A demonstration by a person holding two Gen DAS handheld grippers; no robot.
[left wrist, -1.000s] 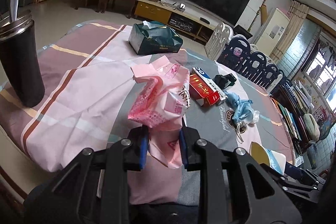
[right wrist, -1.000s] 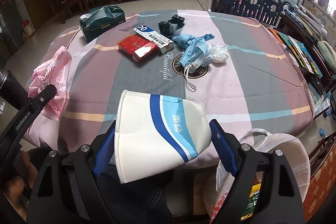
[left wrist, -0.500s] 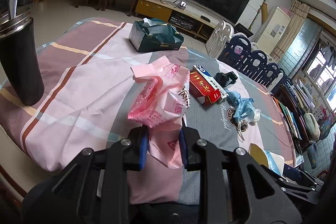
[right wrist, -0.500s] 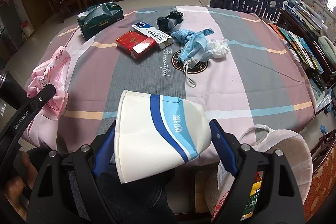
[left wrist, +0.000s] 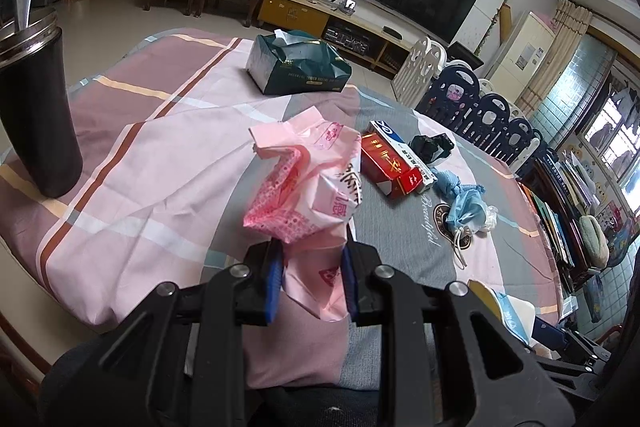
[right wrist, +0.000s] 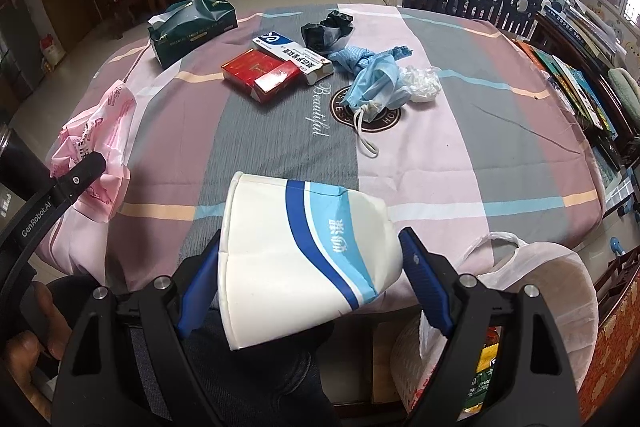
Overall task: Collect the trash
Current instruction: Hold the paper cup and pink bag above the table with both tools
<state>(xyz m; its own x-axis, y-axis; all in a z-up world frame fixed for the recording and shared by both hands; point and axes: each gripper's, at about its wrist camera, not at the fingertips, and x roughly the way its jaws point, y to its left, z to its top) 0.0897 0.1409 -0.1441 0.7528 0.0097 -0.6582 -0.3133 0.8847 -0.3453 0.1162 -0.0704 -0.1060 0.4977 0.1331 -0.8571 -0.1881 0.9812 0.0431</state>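
My left gripper (left wrist: 310, 281) is shut on a crumpled pink plastic bag (left wrist: 308, 187), held above the near left part of the table; the same bag (right wrist: 96, 143) shows at the left of the right wrist view. My right gripper (right wrist: 312, 267) is shut on a white paper cup (right wrist: 304, 259) with blue stripes, lying sideways between the pads over the table's near edge. On the cloth farther off lie a red box (right wrist: 260, 71), a white and blue box (right wrist: 296, 57), a black crumpled wrapper (right wrist: 326, 31), a blue face mask (right wrist: 376, 83) and a clear plastic wad (right wrist: 420, 83).
A white bin with a plastic liner (right wrist: 520, 291) stands below the table's near right edge, with trash inside. A green tissue box (left wrist: 298, 69) sits at the far left and a black tumbler (left wrist: 34, 115) with a spoon at the left edge. Chairs and bookshelves line the right side.
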